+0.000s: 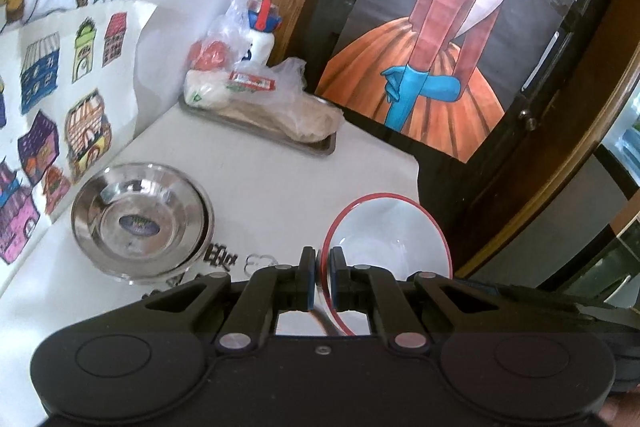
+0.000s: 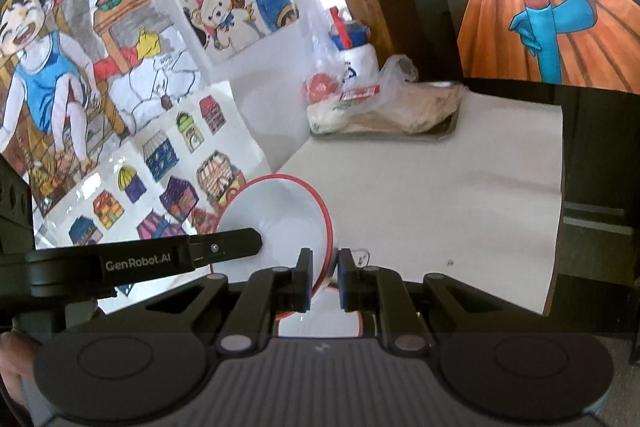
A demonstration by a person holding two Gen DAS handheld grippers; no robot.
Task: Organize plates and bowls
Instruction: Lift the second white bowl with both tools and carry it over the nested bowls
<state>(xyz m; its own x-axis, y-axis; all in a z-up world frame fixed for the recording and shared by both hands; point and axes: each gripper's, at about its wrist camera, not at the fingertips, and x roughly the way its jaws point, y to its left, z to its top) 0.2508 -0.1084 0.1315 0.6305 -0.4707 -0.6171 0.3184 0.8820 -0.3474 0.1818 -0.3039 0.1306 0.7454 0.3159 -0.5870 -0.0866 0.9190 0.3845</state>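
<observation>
Your left gripper (image 1: pixel 323 267) is closed on the near rim of the white red-rimmed bowl (image 1: pixel 394 231), lifted and tilted over the white table (image 1: pixel 280 183); its inside shows nothing. Your right gripper (image 2: pixel 324 269) pinches the same bowl (image 2: pixel 280 211) at its rim. Left, a shiny steel bowl (image 1: pixel 140 219) rests on the table. Farther back, a metal tray (image 1: pixel 320 145) holds bagged food (image 1: pixel 260 95).

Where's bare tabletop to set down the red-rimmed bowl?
Free: the open white tabletop between the metal tray at the back and the right tongs. Also free: between the steel bowl and the tray. Crowded: left edge by the steel bowl, back corner with bagged food.
</observation>
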